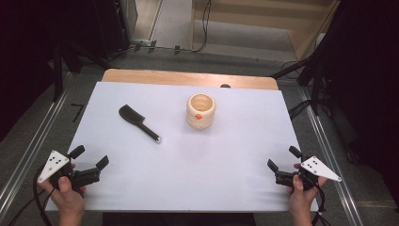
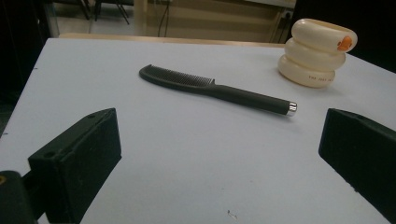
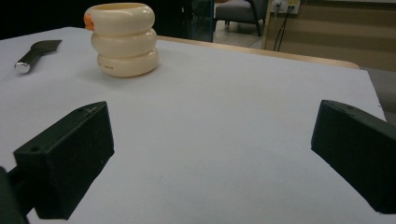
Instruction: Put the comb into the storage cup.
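Comb [image 2: 219,88] well ahead of both grippers' wide-open, empty jaws, beside cup [image 2: 317,53].

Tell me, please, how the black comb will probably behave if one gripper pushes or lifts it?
The black comb looks like rigid plastic, so it should stay stiff. It lies flat and thin on the white table, so it would likely slide rather than roll. Its smooth handle with the shiny end cap may slip between the jaws, and its low profile could make pinching awkward.

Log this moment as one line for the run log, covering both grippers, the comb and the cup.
left gripper: open, empty, near left | right gripper: open, empty, near right | comb: flat, untouched | cream cup: upright, mid-table, apart from comb
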Motion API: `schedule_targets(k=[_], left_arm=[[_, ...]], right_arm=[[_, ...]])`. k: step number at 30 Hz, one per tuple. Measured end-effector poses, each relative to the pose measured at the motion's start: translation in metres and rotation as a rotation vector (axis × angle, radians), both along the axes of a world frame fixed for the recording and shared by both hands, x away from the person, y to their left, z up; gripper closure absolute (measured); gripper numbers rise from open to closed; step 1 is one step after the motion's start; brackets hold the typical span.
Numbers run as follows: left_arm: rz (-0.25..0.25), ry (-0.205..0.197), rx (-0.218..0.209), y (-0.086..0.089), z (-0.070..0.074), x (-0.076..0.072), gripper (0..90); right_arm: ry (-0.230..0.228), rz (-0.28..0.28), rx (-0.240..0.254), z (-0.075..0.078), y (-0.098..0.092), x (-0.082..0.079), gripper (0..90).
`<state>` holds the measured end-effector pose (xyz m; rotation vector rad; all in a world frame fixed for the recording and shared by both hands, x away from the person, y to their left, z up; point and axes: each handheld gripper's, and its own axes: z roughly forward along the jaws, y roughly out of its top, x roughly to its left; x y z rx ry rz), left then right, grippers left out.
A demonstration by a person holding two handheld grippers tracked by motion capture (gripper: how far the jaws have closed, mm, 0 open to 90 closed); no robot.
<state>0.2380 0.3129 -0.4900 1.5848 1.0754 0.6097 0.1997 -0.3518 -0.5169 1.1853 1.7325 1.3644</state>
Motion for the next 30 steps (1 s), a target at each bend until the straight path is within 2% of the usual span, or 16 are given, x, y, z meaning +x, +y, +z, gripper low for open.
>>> schedule_targets(k=[4, 7, 9, 12, 16, 20, 23, 25, 27, 28, 29, 30], left_arm=[[0.0, 0.006, 0.001, 0.0, 0.001, 0.0, 0.0], [-0.014, -0.023, -0.009, 0.002, 0.005, -0.005, 0.0], [-0.011, -0.023, -0.01, 0.002, 0.005, -0.005, 0.0], [-0.002, -0.022, 0.007, 0.0, 0.008, -0.005, 0.0], [-0.004, -0.035, -0.007, -0.005, 0.016, -0.006, 0.0], [-0.007, -0.036, -0.003, -0.012, 0.024, -0.006, 0.0], [-0.008, -0.02, -0.002, -0.019, 0.031, -0.005, 6.0], [-0.002, -0.015, 0.001, -0.021, 0.033, -0.005, 15.6], [-0.016, 0.0, 0.006, -0.025, 0.038, -0.003, 19.8], [-0.016, 0.0, 0.006, -0.025, 0.038, -0.003, 25.6], [-0.017, 0.027, 0.01, -0.03, 0.041, 0.0, 32.3], [-0.017, 0.027, 0.01, -0.03, 0.041, 0.0, 37.4]], right_arm=[[-0.002, 0.006, 0.0, 0.0, 0.0, 0.0, 0.0], [-0.005, 0.01, 0.003, 0.0, 0.0, 0.0, 0.0], [-0.006, 0.011, 0.003, 0.0, 0.0, 0.0, 0.0], [-0.005, 0.013, 0.002, 0.0, 0.0, 0.0, 0.0], [-0.003, 0.014, 0.002, 0.0, 0.001, 0.0, 0.0], [0.0, 0.018, 0.003, 0.0, 0.001, 0.0, 0.0], [-0.002, 0.019, 0.0, 0.0, 0.001, 0.001, 0.0], [-0.002, 0.023, 0.0, 0.0, 0.001, 0.001, 0.0], [0.0, 0.024, -0.001, 0.0, 0.001, 0.001, 0.0], [0.0, 0.024, -0.001, 0.0, 0.002, 0.001, 0.0], [0.0, 0.023, -0.003, 0.0, 0.002, 0.001, 0.0], [0.0, 0.023, -0.003, 0.0, 0.002, 0.001, 0.0]])
